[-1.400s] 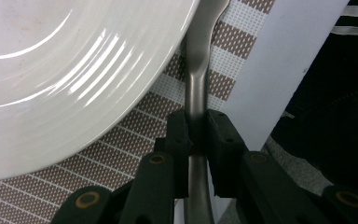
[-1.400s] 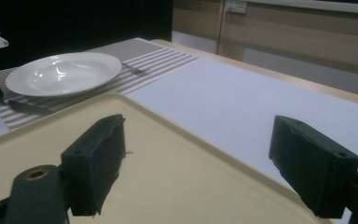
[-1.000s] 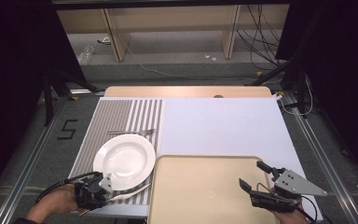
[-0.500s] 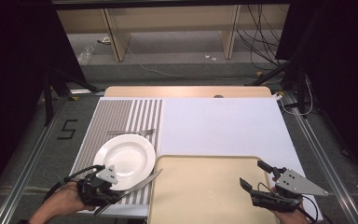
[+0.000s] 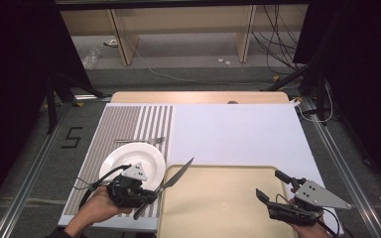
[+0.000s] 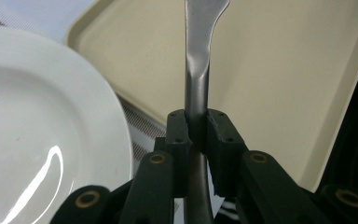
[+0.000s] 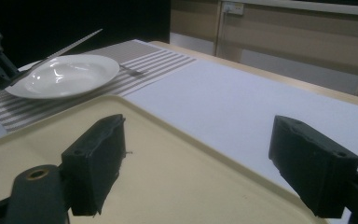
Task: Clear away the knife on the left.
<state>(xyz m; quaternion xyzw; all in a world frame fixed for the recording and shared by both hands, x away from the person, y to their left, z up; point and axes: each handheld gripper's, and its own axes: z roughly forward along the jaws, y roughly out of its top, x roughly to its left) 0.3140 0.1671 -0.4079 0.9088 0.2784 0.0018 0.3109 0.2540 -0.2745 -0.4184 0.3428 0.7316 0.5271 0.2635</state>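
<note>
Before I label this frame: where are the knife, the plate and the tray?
knife point(image 5: 177, 174), high view, on the blade.
plate point(image 5: 129, 155), high view, on its bare centre.
tray point(image 5: 218, 198), high view, on its bare floor.

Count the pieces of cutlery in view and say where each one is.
2. A knife is clamped in the left hand-held gripper, its blade over the tray's near-left corner. A fork lies on the striped mat just beyond the plate.

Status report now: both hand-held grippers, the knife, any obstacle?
Left hand-held gripper shut on knife, blade over tray corner. Right hand-held gripper open, empty, above tray. Plate beside knife; tray bare.
</note>
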